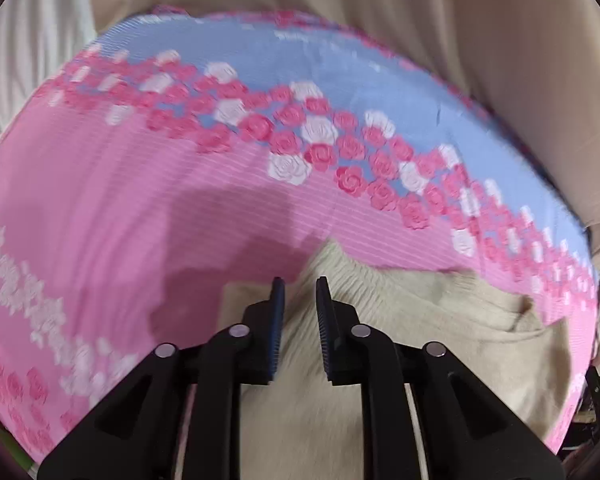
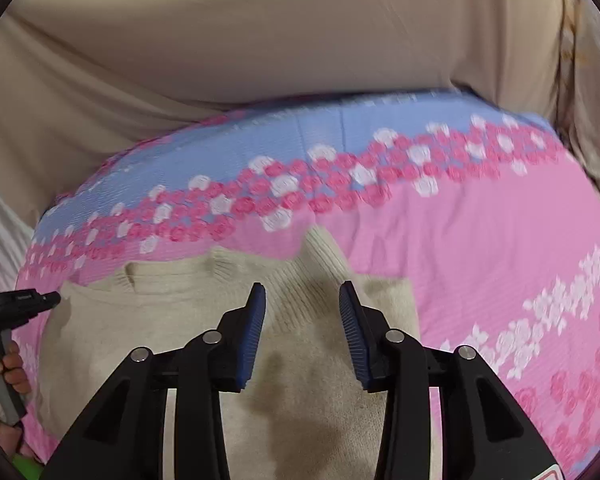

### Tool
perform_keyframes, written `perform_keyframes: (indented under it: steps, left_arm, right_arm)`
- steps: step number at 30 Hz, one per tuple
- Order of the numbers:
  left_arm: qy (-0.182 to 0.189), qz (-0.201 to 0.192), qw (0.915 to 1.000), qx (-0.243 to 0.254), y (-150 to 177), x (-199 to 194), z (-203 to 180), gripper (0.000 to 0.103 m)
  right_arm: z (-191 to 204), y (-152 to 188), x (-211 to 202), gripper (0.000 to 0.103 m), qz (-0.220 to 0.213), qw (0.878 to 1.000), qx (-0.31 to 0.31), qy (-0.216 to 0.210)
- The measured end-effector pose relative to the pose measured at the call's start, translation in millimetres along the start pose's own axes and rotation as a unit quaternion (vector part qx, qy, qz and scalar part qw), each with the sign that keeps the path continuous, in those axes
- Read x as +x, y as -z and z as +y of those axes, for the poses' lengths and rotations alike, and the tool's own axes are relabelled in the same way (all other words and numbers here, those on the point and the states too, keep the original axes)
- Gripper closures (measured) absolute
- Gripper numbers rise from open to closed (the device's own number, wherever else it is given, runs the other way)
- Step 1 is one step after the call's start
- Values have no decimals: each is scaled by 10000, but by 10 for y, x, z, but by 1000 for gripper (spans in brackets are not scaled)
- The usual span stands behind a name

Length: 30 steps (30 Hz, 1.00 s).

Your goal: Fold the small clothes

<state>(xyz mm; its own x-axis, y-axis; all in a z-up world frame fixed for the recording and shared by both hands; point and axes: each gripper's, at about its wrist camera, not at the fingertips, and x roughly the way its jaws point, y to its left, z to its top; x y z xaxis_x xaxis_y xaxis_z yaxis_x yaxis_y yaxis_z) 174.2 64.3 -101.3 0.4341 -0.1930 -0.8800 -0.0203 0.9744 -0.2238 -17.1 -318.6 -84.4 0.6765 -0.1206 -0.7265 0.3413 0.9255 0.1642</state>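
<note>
A small cream knit sweater (image 1: 400, 344) lies flat on a pink and blue rose-print sheet (image 1: 140, 208). My left gripper (image 1: 300, 286) hovers over the sweater's ribbed edge, jaws slightly apart and empty. In the right wrist view the sweater (image 2: 312, 360) fills the lower middle, with a ribbed sleeve or collar part (image 2: 324, 256) pointing away. My right gripper (image 2: 302, 292) is open above it, holding nothing. The left gripper also shows at the left edge of the right wrist view (image 2: 32, 300), held by a hand.
The rose-print sheet (image 2: 480, 240) covers a bed. Beige cloth (image 2: 260, 40) lies beyond its far edge, and white cloth (image 1: 32, 40) at the far left. Dark clutter (image 1: 596, 400) sits off the sheet's right edge.
</note>
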Motion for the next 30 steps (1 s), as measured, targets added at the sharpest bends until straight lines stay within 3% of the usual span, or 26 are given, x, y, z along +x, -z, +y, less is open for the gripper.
perform_keyframes:
  steps: [4,5,6,8,9,10,13,19,22,24,26,28,29,30]
  left_arm:
    - [-30,-122,9999,12,238,-218,93,82]
    - [-99,-134,9998,53,302,-250,95,82]
    - [-167,-135,9997,76,369,-284,117,82]
    - [-190,-90,9998,0,499,-350,210,80]
    - [-163,-54,9998,-137,572,-397,290,72]
    - [-113,-36,9994,-313,645,-444,390,58]
    - [-70,-61,9965,-836,868,-508,661,33]
    - [536,525,9793,-1882,1177,-272,933,26]
    - [555,709,9751,-2025,1234,-139,909,12]
    - [523,737,9747,-2045,1255,-63,894,11]
    - [604,701,9772,-1910,1237,-61,844,21]
    - [821,752,9773,-1805,1215,-52,818,70]
    - [981,826,9742,-1857,1192,-68,828,76]
    - [1149,786,9707,-1959,1166,-138,858,89]
  right_arm:
    - [-149,135,511,75,809,9966,-96,100]
    - [-275,199,692,85,1081,9935,37,347]
    - [-373,239,756,92,1173,9923,229,331]
    - [-460,217,594,91,990,9928,663,151]
    - [-443,194,495,87,902,9933,710,123]
    - [-379,166,369,83,790,9946,673,19]
    - [-30,147,124,81,678,9967,249,-377]
    - [984,279,254,81,1181,9852,-842,-914]
    - [1328,318,392,83,1486,9767,-1146,-1039]
    - [1492,306,476,84,1558,9739,-1359,-938]
    - [1602,301,591,85,1678,9709,-1434,-926]
    - [1663,342,772,87,1953,9654,-1534,-792]
    - [1698,400,911,90,2174,9600,-1657,-604]
    - [1717,444,991,91,2239,9576,-1729,-539]
